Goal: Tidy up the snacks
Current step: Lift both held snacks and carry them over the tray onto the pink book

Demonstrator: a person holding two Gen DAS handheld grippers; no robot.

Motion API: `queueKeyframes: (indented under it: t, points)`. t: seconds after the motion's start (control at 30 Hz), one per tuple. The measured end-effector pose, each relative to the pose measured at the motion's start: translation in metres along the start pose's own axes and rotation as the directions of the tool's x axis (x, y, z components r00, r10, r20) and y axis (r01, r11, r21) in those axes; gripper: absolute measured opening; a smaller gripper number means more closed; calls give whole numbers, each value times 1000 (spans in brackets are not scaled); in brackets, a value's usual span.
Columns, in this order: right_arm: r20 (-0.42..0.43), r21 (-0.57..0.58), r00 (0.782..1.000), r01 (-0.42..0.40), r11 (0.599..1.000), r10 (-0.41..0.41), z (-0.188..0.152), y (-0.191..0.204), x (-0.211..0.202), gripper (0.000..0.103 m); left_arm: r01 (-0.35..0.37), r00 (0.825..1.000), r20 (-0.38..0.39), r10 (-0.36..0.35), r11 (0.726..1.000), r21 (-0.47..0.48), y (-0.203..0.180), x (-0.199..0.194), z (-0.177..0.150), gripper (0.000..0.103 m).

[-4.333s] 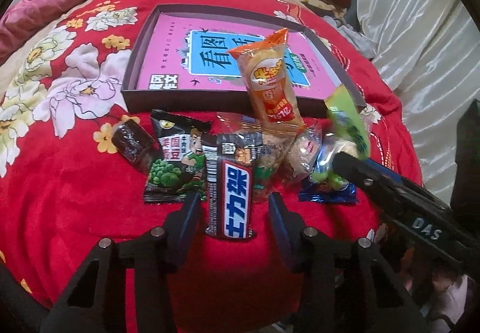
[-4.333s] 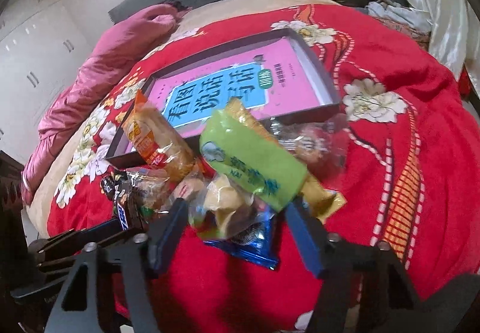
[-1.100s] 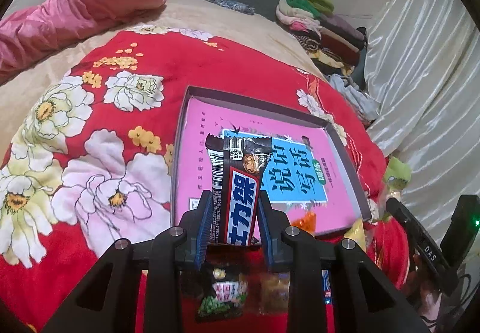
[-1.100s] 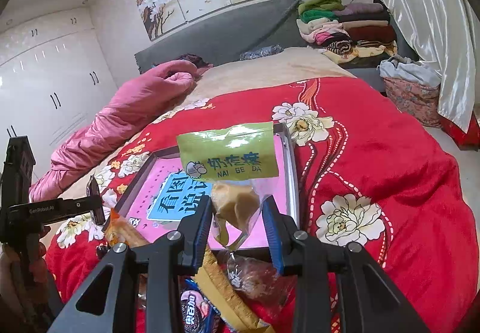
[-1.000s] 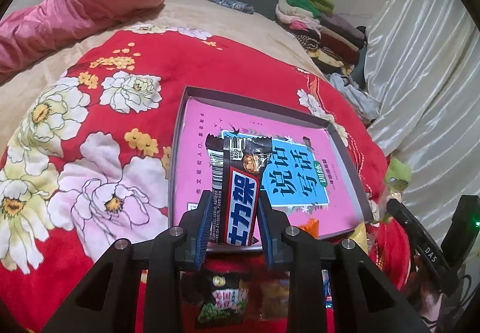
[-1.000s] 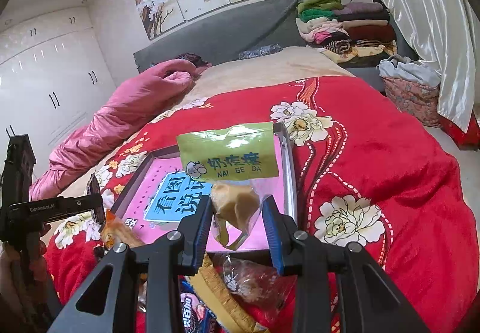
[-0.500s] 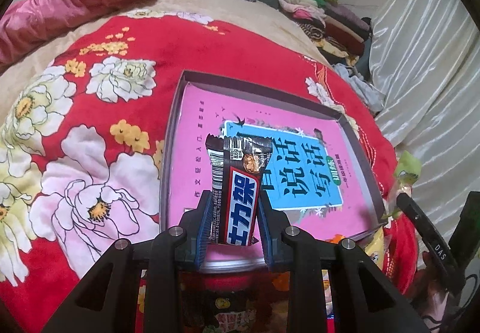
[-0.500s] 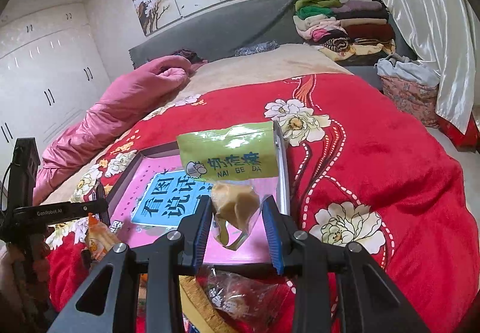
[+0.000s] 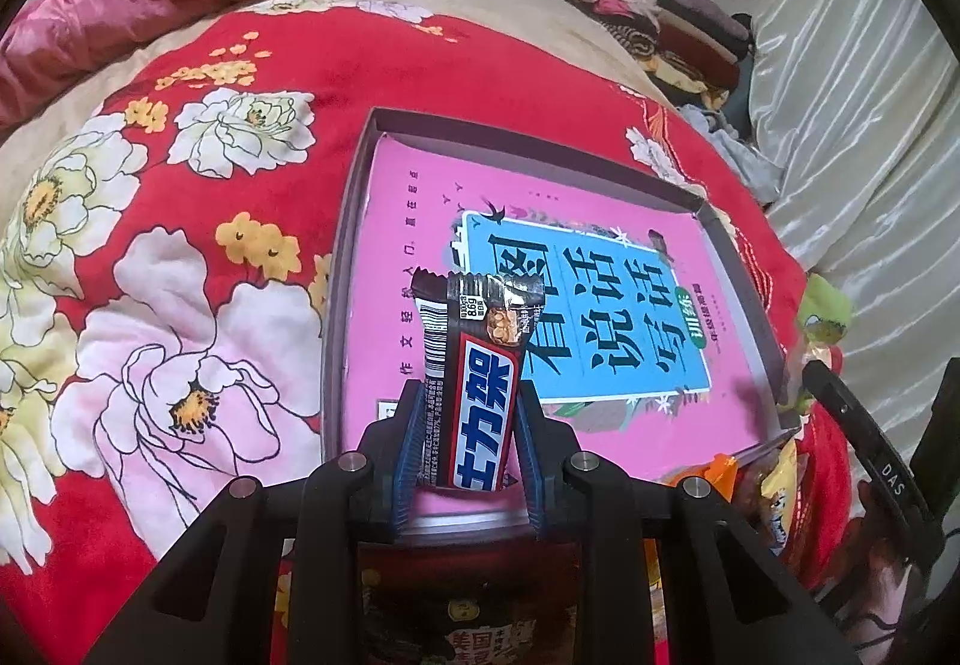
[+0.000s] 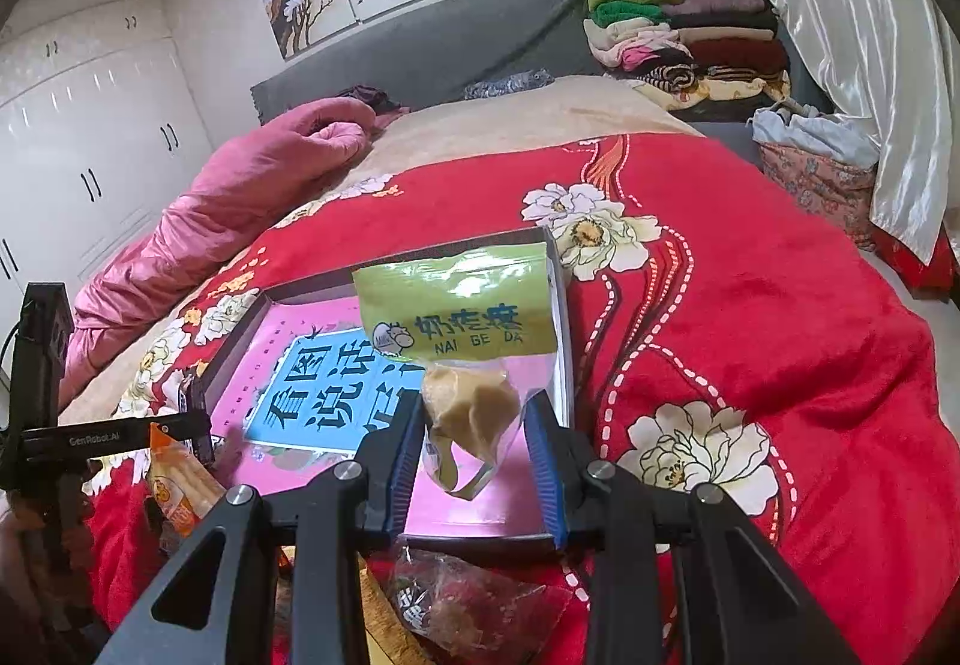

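Left tongs (image 9: 469, 437): clamped on a chocolate bar (image 9: 474, 383), held upright between the blue pads. Its dark wrapper carries a blue panel with white Chinese characters, a barcode down the left side and a small weight label near the top that is too small to read with certainty. The bar hangs over the near left part of a box (image 9: 354, 221).

Right tongs (image 10: 477, 443): clamped on a clear snack bag (image 10: 462, 365) with beige lumps inside. Its green header reads "NAI GE DA" under Chinese characters, beside a small cow cartoon. The bag hangs over the near right part of the same box (image 10: 564, 341).

The box is shallow with dark walls and lies on a bed with a red floral blanket (image 10: 750, 317). Its pink floor bears a blue panel with large black Chinese characters.

Near the box on the blanket lie an orange packet (image 10: 180, 485) at left and a clear packet (image 10: 474, 605) below the right tongs.

The opposite tool's arm reads "GenRobot.AI".
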State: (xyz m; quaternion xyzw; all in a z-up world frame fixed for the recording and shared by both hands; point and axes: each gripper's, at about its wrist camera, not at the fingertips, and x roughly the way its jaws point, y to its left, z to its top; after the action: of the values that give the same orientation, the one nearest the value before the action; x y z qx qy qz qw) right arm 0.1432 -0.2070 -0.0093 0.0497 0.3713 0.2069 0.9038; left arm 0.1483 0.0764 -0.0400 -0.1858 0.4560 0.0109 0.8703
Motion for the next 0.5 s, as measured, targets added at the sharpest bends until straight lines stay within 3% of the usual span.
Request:
queueKeyframes:
  t: [0.5]
  points:
    - [-90, -7, 996, 6, 1000, -7, -9, 0, 18, 35, -10, 1000, -28, 11, 1000, 20, -2, 6, -2, 30]
